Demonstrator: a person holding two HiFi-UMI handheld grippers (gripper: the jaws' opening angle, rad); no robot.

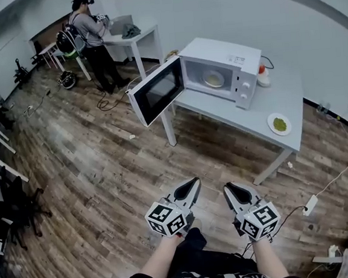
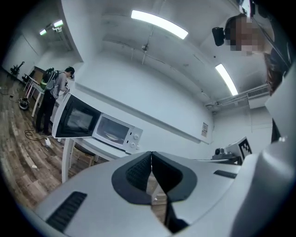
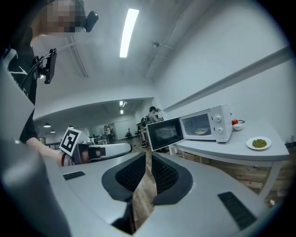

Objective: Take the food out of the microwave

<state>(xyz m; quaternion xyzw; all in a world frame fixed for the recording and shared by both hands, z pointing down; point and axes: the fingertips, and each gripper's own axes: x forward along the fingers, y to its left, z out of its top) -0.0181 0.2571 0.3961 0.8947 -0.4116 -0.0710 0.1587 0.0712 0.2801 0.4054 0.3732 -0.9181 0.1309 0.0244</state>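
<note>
A wooden floor and a pale wall surround a grey table (image 1: 282,98). The plate of food (image 1: 213,78) lies inside the microwave (image 1: 230,53) at the table's left end, door (image 1: 156,92) open. I judge it light, stiff and breakable, perhaps hot; the rim is the best hold. Well apart from it, the left gripper (image 1: 194,181) has its jaws together, and the right gripper (image 1: 228,188) has its jaws slightly apart. Both are empty.

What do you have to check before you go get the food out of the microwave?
1. Door open: ok, it is swung wide.
2. Food in sight: ok, a plate sits inside the microwave.
3. Close enough to reach: not ok, the left gripper and right gripper are both well back from the table.
4. Jaws ready to grab: not ok, the left jaws are shut and the right jaws show a thin slit at most.
5. Room to set it down: ok, there is bare table next to the plate of green food.
</note>
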